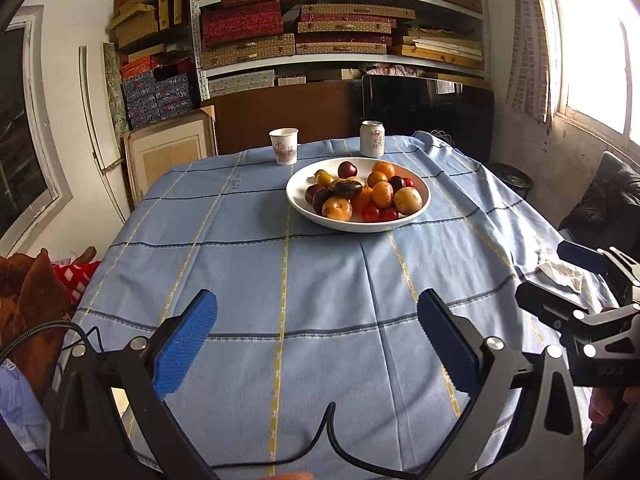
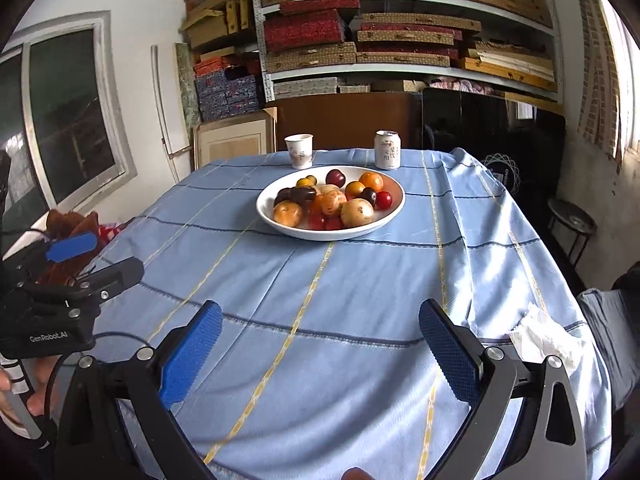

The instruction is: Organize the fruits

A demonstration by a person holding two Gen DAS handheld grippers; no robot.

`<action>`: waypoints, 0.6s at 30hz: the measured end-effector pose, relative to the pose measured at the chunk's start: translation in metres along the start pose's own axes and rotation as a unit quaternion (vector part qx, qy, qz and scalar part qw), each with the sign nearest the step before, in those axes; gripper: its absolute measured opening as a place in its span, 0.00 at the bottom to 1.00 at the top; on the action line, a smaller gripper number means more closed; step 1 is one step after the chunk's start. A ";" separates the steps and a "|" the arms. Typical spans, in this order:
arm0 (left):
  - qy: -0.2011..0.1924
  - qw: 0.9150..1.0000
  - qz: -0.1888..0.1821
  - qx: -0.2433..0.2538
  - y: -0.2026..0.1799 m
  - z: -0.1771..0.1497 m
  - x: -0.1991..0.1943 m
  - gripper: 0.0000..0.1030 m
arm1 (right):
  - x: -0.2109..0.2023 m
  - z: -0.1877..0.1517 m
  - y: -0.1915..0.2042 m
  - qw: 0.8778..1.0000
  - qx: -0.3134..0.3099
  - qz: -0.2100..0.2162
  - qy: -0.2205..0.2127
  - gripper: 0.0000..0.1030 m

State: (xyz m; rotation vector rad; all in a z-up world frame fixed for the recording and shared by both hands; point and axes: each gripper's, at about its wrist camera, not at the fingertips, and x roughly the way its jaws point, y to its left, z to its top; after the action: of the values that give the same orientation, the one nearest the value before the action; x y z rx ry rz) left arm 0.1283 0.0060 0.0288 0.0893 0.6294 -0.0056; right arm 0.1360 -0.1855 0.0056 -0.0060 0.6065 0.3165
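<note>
Hovering spread, empty: left gripper [image 1: 318,344], right gripper [image 2: 320,346]; fruits [image 1: 360,194] overlapping in bowl [image 1: 404,224], lower ones hidden.

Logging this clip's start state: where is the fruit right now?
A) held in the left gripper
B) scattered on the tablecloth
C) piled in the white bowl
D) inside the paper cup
C: all the fruit sits in the white bowl; the left gripper and right gripper are open and hold nothing.

"GenRobot.AI" on left claw [image 2: 94,256] body; can [image 2: 387,149] & cup [image 2: 299,151] print illegible.
</note>
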 end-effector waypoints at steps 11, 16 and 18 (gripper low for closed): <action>-0.006 1.000 -0.001 0.001 -0.002 0.000 -0.008 0.95 | -0.010 0.003 0.006 1.000 -0.015 -0.002 -0.006 0.97; -0.003 1.000 0.001 -0.005 0.002 0.000 -0.005 0.95 | -0.006 0.002 0.007 1.000 -0.018 -0.004 -0.001 0.97; -0.002 1.000 -0.006 -0.007 0.003 0.000 -0.005 0.95 | -0.005 0.001 0.007 1.000 -0.018 -0.005 0.002 0.97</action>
State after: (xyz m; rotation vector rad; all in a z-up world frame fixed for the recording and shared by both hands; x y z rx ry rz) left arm 0.1242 0.0094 0.0317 0.0717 0.6264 -0.0119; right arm 0.1307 -0.1801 0.0095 -0.0442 0.6044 0.3173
